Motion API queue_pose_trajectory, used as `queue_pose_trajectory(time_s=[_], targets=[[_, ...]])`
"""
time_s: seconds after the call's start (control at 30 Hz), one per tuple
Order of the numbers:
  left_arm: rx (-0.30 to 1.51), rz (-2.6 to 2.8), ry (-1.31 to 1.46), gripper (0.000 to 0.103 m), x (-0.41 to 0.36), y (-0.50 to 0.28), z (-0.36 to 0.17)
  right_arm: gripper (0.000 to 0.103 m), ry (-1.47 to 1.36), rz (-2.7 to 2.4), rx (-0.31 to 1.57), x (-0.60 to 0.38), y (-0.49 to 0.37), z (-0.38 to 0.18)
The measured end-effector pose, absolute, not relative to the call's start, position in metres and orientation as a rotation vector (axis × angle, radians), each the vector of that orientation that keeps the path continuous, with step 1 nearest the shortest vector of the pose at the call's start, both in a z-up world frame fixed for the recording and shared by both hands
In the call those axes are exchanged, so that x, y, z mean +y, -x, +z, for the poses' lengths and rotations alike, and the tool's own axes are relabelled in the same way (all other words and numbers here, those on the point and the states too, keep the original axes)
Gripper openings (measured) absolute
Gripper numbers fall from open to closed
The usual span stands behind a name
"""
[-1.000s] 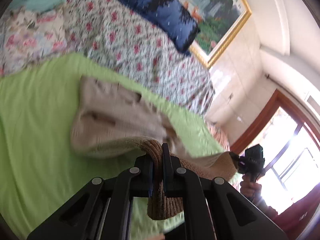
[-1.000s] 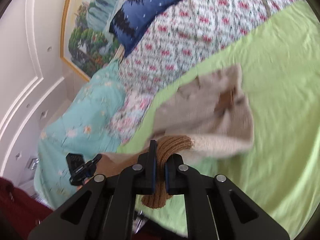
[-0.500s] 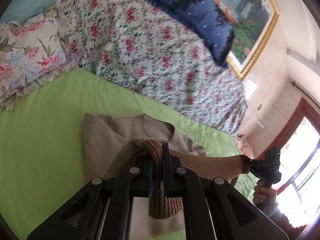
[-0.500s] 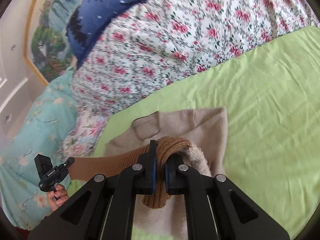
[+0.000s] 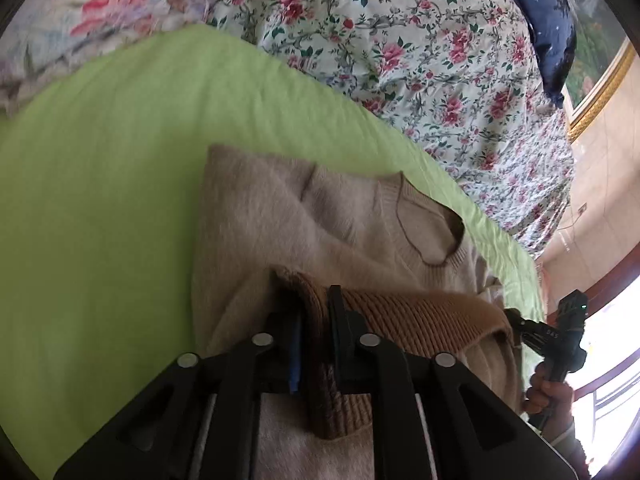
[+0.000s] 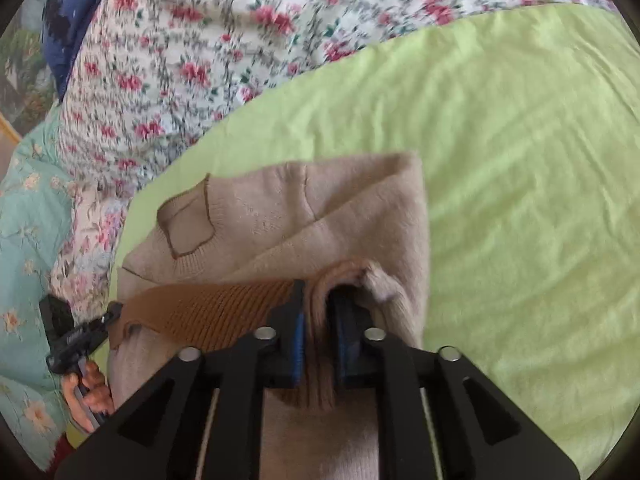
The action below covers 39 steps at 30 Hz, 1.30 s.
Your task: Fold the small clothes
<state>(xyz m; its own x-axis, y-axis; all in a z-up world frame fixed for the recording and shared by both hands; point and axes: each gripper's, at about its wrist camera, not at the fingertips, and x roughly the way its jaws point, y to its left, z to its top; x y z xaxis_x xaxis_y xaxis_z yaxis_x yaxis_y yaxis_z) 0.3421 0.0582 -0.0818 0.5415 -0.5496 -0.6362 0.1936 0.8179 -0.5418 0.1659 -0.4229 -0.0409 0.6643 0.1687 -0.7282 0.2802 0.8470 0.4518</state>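
Observation:
A small beige knit sweater [image 5: 280, 216] with a brown ribbed hem [image 5: 420, 312] lies on the green sheet [image 5: 100, 200]; its neckline [image 5: 432, 232] points away from me. It also shows in the right wrist view [image 6: 320, 208]. My left gripper [image 5: 314, 312] is shut on one end of the ribbed hem. My right gripper [image 6: 318, 304] is shut on the other end of the hem [image 6: 224, 308]. Both hold the hem low over the sweater's body, folded toward the neckline. Each view shows the other gripper at its edge.
A floral quilt [image 5: 420, 40] and a dark blue pillow [image 5: 552, 20] lie beyond the green sheet [image 6: 520, 160]. A teal floral quilt [image 6: 28, 200] lies at the left in the right wrist view. A gold-framed painting [image 5: 600, 80] hangs on the far wall.
Both grippers have carried the hem forward and down. The sweater, lifted and bunched a second ago, now lies flat on the sheet with the hem over its body.

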Motion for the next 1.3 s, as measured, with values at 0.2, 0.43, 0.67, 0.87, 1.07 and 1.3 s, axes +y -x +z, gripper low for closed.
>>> queue_pose_trajectory(time_s=[0.2,0.43,0.67,0.87,1.07,1.3], targets=[[0.857,-0.578,0.403,0.054,0.042,-0.266,-0.063,0.043,-0.509,-0.022,0.697,-0.381,-0.110,-0.006],[0.918,-0.602,0.300,0.049,0.000,-0.259,-0.078,0.044,-0.297,0.098,0.934,-0.325,-0.154,-0.048],[0.890,-0.359,0.345,0.044,0.041,-0.335,-0.072,0.044,-0.371,-0.201,0.868,-0.404,-0.197,-0.047],[0.834,-0.297,0.446,0.048,0.084,-0.324,-0.060,0.051,-0.496,-0.199,0.774,-0.410,-0.146,-0.028],[0.820,-0.391,0.527,0.050,0.093,-0.234,-0.066,0.053,-0.510,-0.094,0.783,-0.360,-0.094,-0.033],[0.875,-0.440,0.559,0.057,0.077,-0.142,-0.082,0.057,-0.526,-0.039,0.776,-0.321,-0.040,-0.037]])
